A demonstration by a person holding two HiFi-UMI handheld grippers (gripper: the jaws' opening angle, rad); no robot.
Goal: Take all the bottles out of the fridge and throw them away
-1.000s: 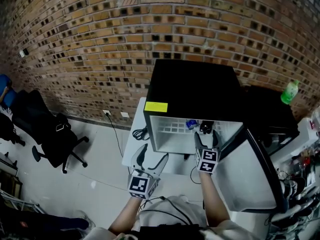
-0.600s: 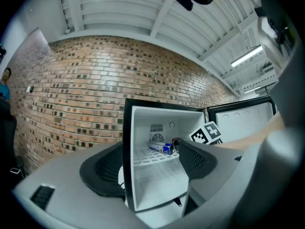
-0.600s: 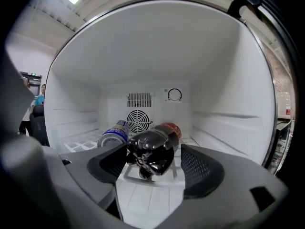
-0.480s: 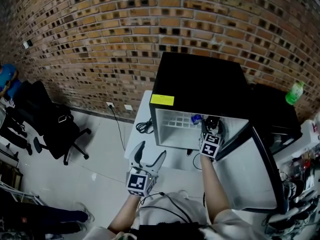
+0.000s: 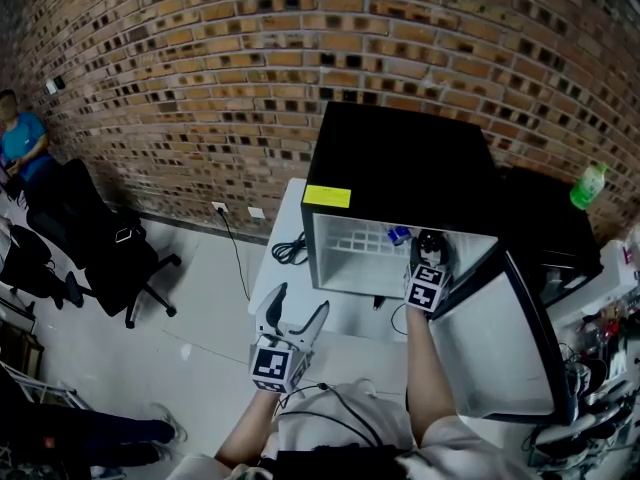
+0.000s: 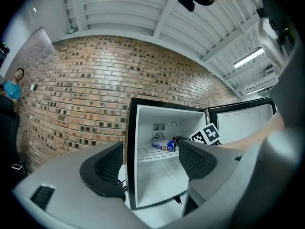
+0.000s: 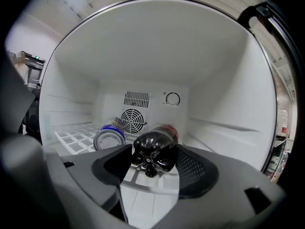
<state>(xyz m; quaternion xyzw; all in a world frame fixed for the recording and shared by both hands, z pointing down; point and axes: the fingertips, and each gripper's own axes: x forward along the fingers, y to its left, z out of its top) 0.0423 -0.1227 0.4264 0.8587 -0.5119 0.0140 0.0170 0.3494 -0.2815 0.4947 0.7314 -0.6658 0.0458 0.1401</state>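
The black mini fridge (image 5: 400,168) stands open on a white table (image 5: 350,320). On its wire shelf a dark cola bottle (image 7: 155,149) lies with its base toward me, and beside it, to the left, lies a blue-labelled bottle (image 7: 108,138). My right gripper (image 7: 151,165) reaches inside the fridge (image 5: 428,256). Its jaws have just been closing, and both pads now press the dark bottle's base. My left gripper (image 5: 298,308) hangs open and empty in front of the fridge, low on the left (image 6: 150,163).
The fridge door (image 5: 500,338) is swung open to the right. A green bottle (image 5: 585,186) stands on the black cabinet beside the fridge. A cable (image 5: 288,253) lies on the table's left end. An office chair (image 5: 110,268) and a seated person (image 5: 20,138) are at the far left.
My right gripper went deeper into the fridge and its jaws closed in onto the dark bottle. The left gripper sank a little and stayed open.
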